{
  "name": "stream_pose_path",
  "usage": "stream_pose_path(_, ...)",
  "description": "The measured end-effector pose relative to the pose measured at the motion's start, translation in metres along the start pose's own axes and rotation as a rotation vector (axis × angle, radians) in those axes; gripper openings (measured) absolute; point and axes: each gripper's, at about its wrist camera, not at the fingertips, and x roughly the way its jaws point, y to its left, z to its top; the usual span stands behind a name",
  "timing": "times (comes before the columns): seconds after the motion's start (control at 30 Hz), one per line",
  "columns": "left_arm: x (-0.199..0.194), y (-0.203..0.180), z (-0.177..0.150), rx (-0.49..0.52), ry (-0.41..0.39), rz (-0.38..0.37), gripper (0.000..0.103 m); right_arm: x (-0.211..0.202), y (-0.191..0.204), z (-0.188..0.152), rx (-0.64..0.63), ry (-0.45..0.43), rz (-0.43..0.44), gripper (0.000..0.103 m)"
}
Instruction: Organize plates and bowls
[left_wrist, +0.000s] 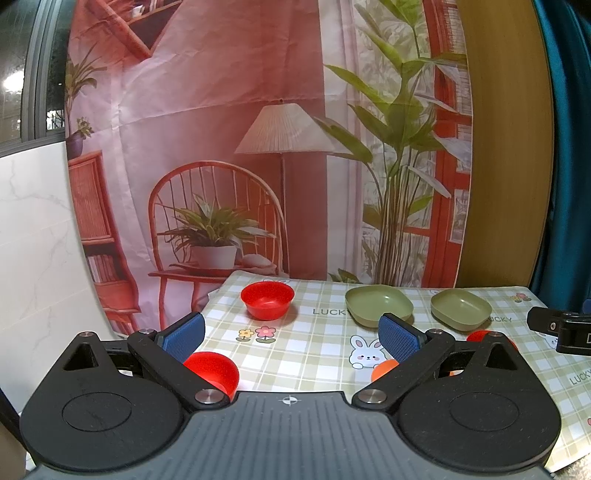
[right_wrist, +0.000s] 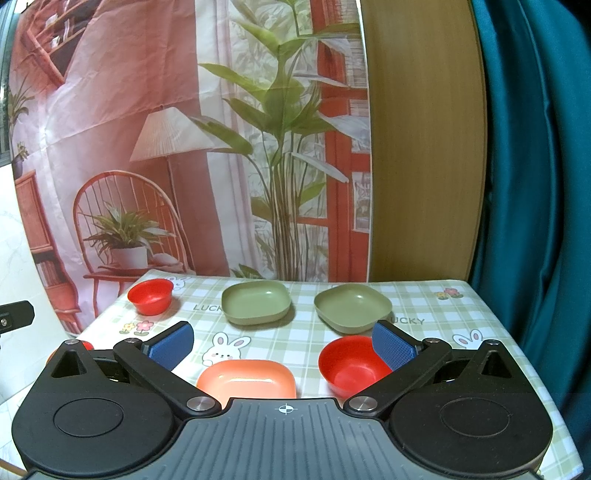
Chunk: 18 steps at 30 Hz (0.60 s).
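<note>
Both tools hover low over the near edge of the bench, checked cloth, nothing gripped.

Left hand-held gripper: jaws spread wide, empty. A red bowl sits just under its left finger at about 8 o'clock in that view, partly hidden by the linkage.

Left to right on the bench, from the right wrist view:
- far red bowl, at 10 o'clock, upright, empty.
- green dish, 12 o'clock, empty.
- second green dish, 1 o'clock, empty, well apart from the first.
- orange dish, near edge, dead ahead between the fingers, empty; its near rim is hidden by the tool body.
- near red bowl, 3 o'clock, empty, partly behind the right finger; contact cannot be told.

Right hand-held gripper: jaws wide apart, holding nothing.

Nothing is stacked yet; like pieces stand separate.

Risks, as judged:
- Light plastic ware on a slick cloth; a finger closing on one rim could skate or tip the piece instead of lifting it.
- The left red bowl lies close to the bench edge and could be nudged off.
- Sloped dish walls offer poor purchase; a pinch may slip.
- The two tools are close together; simultaneous reaches toward the centre could collide.
</note>
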Motion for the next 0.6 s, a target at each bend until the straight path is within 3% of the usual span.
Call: stream_pose_path(0.6, -0.0002, -0.0006, 0.0002, -0.001, 0.001, 0.001, 0.101, -0.0009, -0.0014, -0.0005, 0.001, 0.000, 0.001, 0.103)
